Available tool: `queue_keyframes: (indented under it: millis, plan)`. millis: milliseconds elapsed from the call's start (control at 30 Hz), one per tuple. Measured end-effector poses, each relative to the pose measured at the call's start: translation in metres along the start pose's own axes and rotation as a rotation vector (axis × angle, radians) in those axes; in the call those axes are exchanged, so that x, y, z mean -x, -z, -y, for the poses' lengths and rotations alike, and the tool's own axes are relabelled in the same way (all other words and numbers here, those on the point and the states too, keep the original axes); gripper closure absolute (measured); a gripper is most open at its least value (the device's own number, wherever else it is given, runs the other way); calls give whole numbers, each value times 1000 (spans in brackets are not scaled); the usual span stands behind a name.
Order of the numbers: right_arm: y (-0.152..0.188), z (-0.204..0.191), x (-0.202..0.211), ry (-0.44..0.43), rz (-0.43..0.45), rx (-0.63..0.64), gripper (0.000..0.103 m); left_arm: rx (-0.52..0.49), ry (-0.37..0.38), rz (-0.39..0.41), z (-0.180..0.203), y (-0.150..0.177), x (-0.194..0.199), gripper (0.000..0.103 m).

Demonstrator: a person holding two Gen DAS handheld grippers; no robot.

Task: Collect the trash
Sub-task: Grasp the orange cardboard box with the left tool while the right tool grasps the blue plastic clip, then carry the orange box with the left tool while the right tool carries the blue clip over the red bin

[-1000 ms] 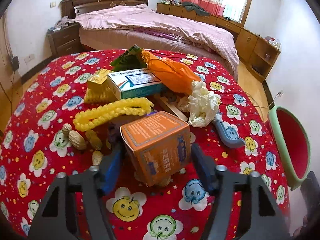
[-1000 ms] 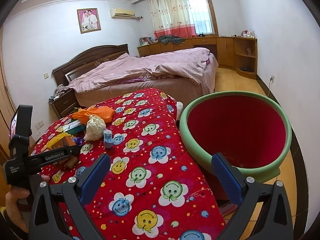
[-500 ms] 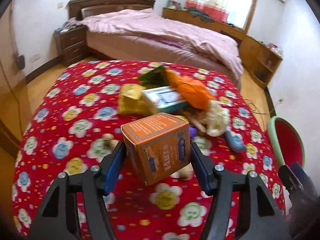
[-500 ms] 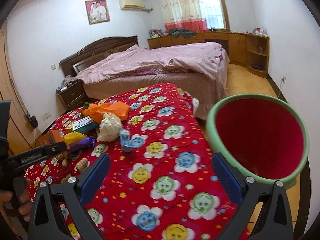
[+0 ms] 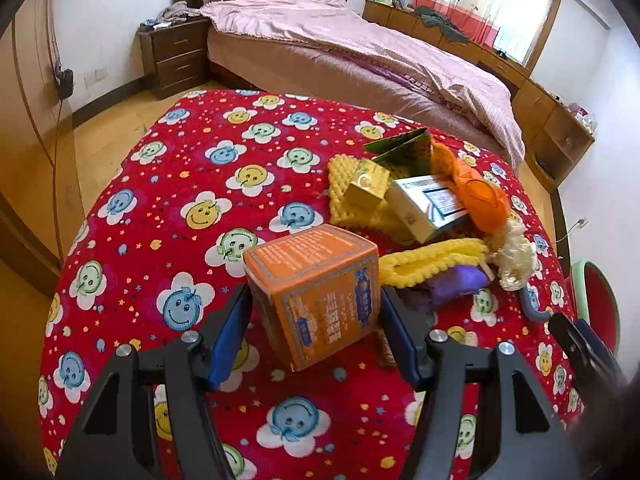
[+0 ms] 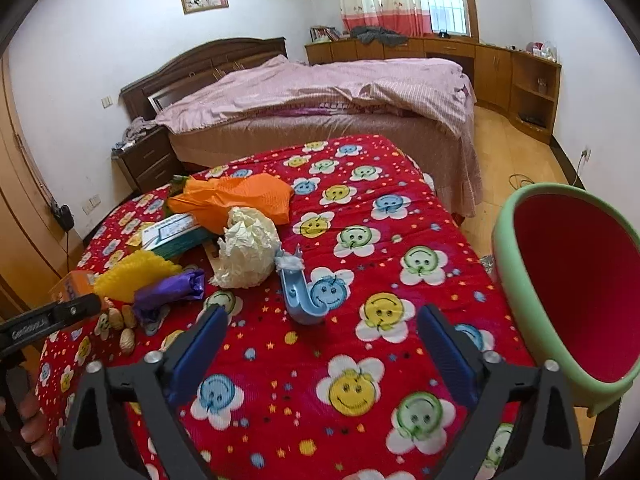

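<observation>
My left tongs (image 5: 314, 322) are clamped on the orange box (image 5: 316, 292), pads on its two side faces, box lifted clear of the red surface (image 5: 168, 208) & tilted a bit. It looks like light, stiff cardboard, prob. near empty; flat sides give good purchase, but too much squeeze would dent it, so hold mid-face, not at corners

My right tongs (image 6: 322, 338) stand apart w/ nothing between them; they've just been closing a little. They hang over the near part of the surface, the blue hook (image 6: 298, 296) just beyond them

Rest of the trash is heaped far left in the right view: crumpled paper wad (image 6: 248, 252), orange bag (image 6: 240, 196), yellow foam net (image 6: 134, 274), purple wrapper (image 6: 170, 290), peanuts (image 6: 120, 322). All light; the wad & bag are soft, so pinch the bulk. The hook is hard, maybe slippery: take its straight shank

The green bin (image 6: 568, 304) sits off the right edge of the surface, mouth tipped toward me. The stretch between heap & bin is open cloth, so the box should have free room across; watch the surface edge & the bin rim
</observation>
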State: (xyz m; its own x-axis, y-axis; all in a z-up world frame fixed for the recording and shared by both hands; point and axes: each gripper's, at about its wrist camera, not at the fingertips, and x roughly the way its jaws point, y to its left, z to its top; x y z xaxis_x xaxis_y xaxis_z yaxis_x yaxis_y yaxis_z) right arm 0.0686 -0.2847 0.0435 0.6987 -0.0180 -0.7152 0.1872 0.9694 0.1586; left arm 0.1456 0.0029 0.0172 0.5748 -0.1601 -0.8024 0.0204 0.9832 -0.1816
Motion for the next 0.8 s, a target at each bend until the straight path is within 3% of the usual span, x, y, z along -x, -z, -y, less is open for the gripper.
queue_keyframes:
  millis: [133,467,667,800]
  plan:
    - [-2,0,-13,12,-23,-14,16,4,15,-18,-5,-1,-8,38]
    - [1,-5,-36,18,-83,-42,46,-12,41,-24,-10,-7,-18,38]
    - [-1,-4,-37,24,-85,-48,71,-15,43,-18,-10,-8,-20,38]
    - [-1,-4,-37,21,-88,-37,74,-14,41,-20,-10,-8,-19,38]
